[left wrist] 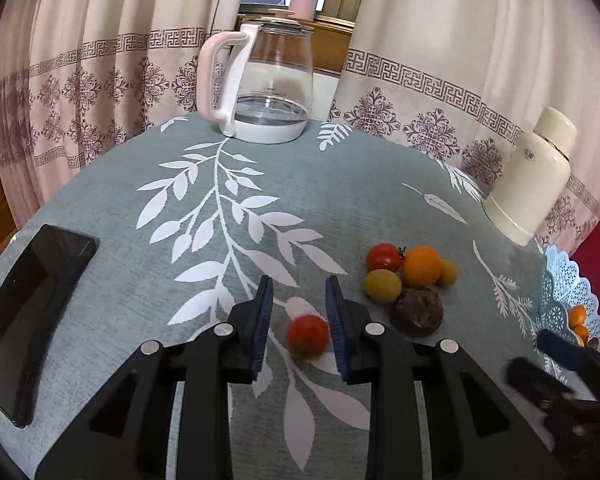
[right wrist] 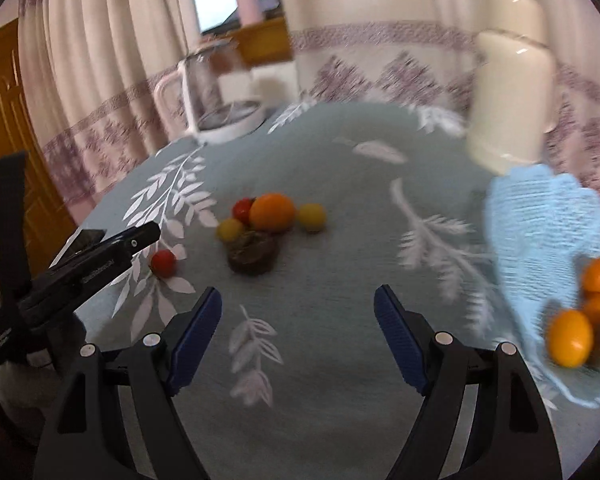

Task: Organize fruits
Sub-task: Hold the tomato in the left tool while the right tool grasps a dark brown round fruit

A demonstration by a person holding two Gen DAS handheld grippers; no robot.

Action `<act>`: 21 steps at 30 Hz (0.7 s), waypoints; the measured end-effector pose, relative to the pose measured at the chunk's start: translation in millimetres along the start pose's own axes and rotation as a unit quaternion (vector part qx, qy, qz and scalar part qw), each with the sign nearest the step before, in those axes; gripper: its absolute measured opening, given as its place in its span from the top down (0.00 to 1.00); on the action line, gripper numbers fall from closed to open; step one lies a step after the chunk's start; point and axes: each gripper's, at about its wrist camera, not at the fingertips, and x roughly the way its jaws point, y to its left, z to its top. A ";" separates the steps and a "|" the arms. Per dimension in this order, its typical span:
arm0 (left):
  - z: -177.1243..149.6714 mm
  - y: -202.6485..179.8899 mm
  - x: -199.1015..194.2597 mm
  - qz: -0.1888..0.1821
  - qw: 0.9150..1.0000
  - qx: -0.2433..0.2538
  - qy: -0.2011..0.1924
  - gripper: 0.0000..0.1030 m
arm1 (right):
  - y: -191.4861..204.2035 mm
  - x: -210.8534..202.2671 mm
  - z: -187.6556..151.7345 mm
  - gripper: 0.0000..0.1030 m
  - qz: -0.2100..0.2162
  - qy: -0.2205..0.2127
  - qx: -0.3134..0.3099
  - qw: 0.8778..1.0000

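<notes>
**Loose fruit to go into the blue basket**

Left wrist view: left gripper (left wrist: pixel 299 284) tilted down over the worktop (left wrist: pixel 340 200), jaws drawn in to their narrowest, pinching nothing. Through the gap, a lone red tomato (left wrist: pixel 307 336) lying on the cloth, apparently clear of both pads. Just beyond, to the right, a small heap: an orange (left wrist: pixel 421 266), a second tomato (left wrist: pixel 383 258), two yellowish fruits, and a dark round fruit (left wrist: pixel 418 312) in front. At the far right edge, the lacy blue basket (left wrist: pixel 556 280).

Right wrist view, blurred: right gripper (right wrist: pixel 298 292) with jaws wide apart and empty, bare cloth between them. The heap ahead and slightly left; the lone tomato left of it, just under the tip of the other gripper. In the basket on the right, about three orange fruits (right wrist: pixel 570 338) and something dark beside them.

Probably mid-task: some fruit binned, six pieces left out. Next move likely a pick: for the left, jaws spread first, then lowered around the lone tomato; for the right, a reach to the heap.
</notes>
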 end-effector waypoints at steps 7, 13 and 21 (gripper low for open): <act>2.8 12.4 0.1 0.003 1.000 -0.024 0.003 0.73 | 19.9 34.4 18.0 0.24 0.010 0.030 -0.026 0.999; 5.7 20.4 -2.1 -0.001 0.999 -0.039 0.003 0.73 | 32.7 63.9 26.7 0.27 0.018 0.064 -0.043 0.997; 6.6 34.1 -0.4 -0.011 0.998 -0.065 0.014 0.72 | 30.7 83.3 32.7 0.47 0.016 0.083 -0.037 0.996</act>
